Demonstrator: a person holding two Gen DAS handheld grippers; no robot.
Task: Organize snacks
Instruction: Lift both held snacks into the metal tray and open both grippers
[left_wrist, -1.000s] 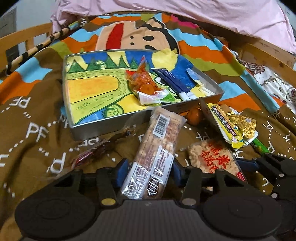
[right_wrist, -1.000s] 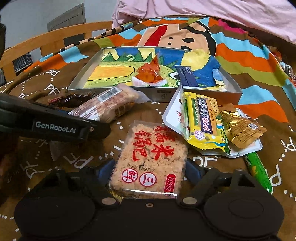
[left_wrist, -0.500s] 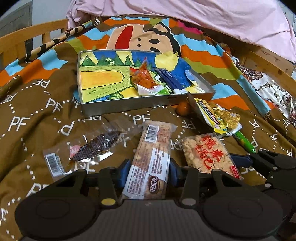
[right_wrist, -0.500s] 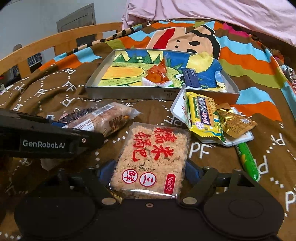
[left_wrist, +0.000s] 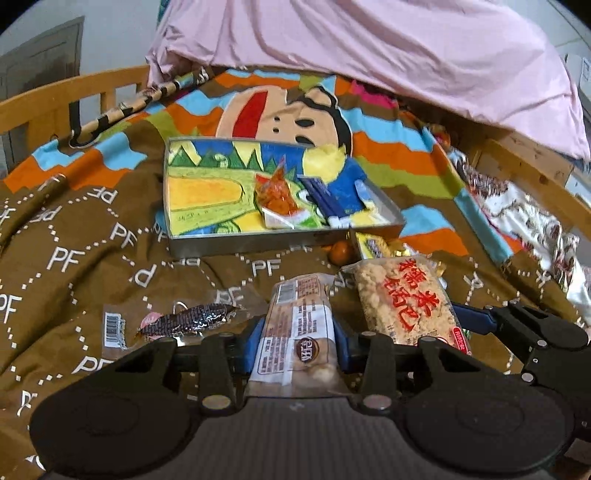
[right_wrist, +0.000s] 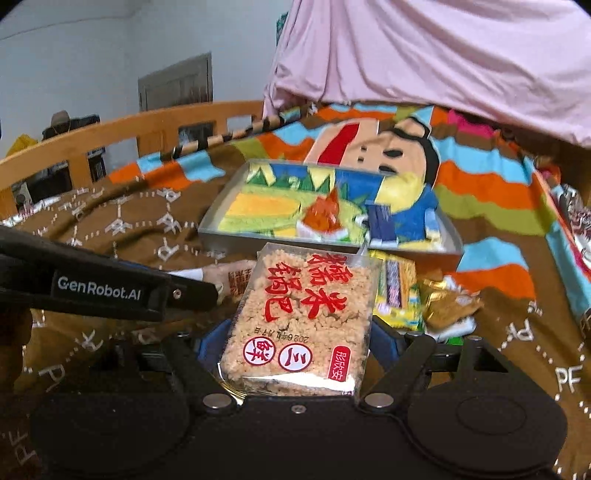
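Holding snacks, we grip a long snack bar (left_wrist: 295, 332) in our left tool (left_wrist: 297, 341) and a rice cracker pack (right_wrist: 306, 310) in our right tool (right_wrist: 295, 341), both just before the tin tray (left_wrist: 258, 242), which holds an orange packet (left_wrist: 279, 195) and blue sticks (left_wrist: 325, 201).

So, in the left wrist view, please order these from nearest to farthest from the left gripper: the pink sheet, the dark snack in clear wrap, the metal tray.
1. The dark snack in clear wrap, on the blanket just left of the left gripper.
2. The metal tray, farther ahead, mid-bed.
3. The pink sheet, at the far end, behind the tray.
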